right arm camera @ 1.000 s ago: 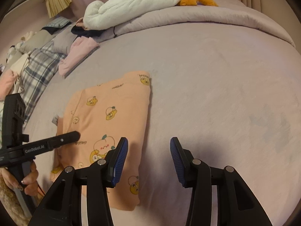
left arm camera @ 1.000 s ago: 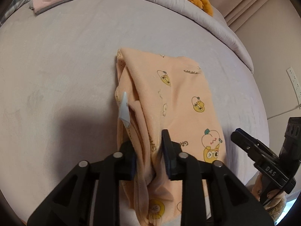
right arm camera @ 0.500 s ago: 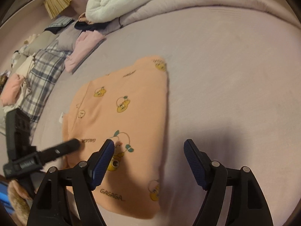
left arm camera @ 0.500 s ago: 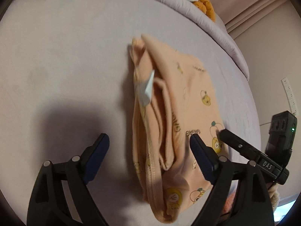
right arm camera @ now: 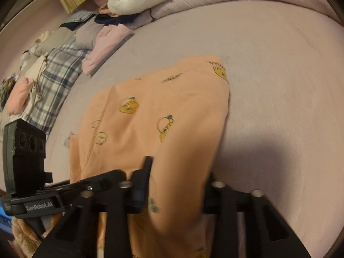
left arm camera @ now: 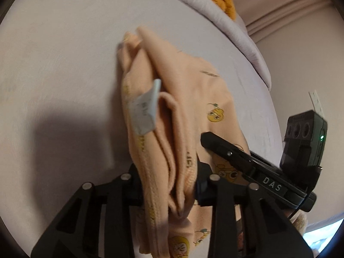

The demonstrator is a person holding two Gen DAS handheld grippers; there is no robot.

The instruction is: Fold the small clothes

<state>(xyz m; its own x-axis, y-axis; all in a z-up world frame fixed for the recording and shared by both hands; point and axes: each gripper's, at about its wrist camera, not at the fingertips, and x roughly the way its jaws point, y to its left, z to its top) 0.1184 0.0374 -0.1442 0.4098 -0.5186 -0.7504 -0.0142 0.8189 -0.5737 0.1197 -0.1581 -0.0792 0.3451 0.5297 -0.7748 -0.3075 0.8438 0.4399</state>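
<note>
Half a second ago both pairs of fingers stood spread wide above the cloth; now both have closed in on it. The left gripper (left arm camera: 169, 185) pinches the bunched near edge of the peach garment (left arm camera: 182, 111), folds of fabric squeezed between its pads, with the white care label (left arm camera: 145, 111) sticking up just beyond. The right gripper (right arm camera: 176, 191) clamps the same garment's near edge on its other side, cloth draped over and between the fingers. The garment lies on the lilac bedsheet (right arm camera: 279, 75), its far part flat, its near edge raised. A heap of other clothes (right arm camera: 64, 68) sits at the bed's far left.
</note>
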